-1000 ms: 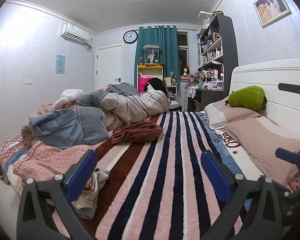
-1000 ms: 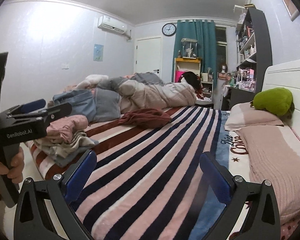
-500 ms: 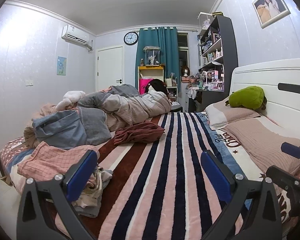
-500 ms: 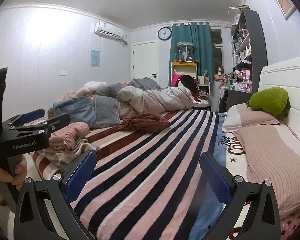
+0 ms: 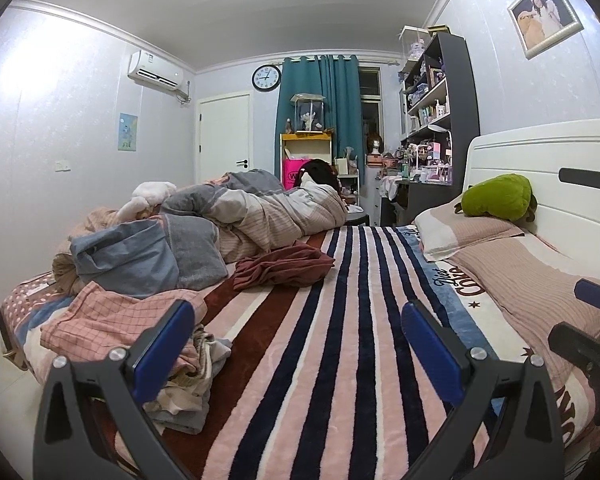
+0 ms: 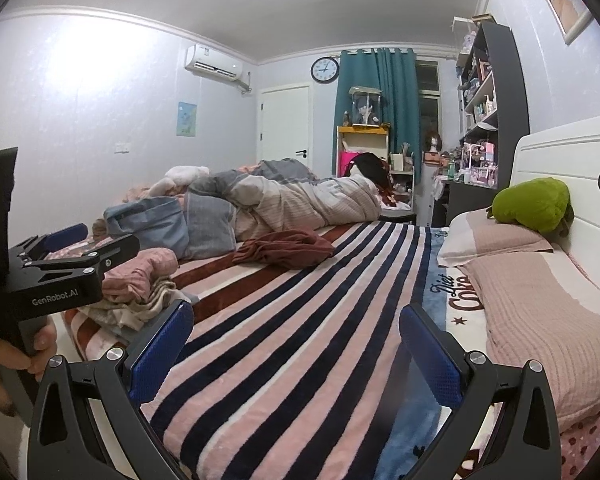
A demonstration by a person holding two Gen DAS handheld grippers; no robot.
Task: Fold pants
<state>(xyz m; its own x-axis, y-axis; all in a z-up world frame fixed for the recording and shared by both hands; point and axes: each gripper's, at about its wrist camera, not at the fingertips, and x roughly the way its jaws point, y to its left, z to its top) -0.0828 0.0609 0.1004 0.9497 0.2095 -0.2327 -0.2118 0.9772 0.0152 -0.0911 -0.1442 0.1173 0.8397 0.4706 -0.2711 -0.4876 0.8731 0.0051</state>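
— Pants first: where are they? I can't pick them out for certain.

— Likeliest is the crumpled dark red garment (image 5: 284, 266) lying on the striped blanket (image 5: 340, 360), well up the bed near the rolled grey duvet (image 5: 268, 216). Whether it really is a pair of pants, I cannot tell from its bunched shape. There is also a heap of clothes (image 5: 140, 320) at the bed's left edge, pink checked cloth on top, which could hide another pair.

— Has any folding been done?

— None that shows. Nothing lies flat or squared off; the red piece is a loose bundle. By my judgement the task stands at its very start.

— And the tools?

— The left gripper (image 5: 300, 344) hangs above the blanket with its blue pads spread wide, nothing between them. The right gripper (image 6: 296, 344) is likewise wide and empty, well apart from the red garment.

— So what is left?

— Everything: reach, take hold, spread it out, fold.
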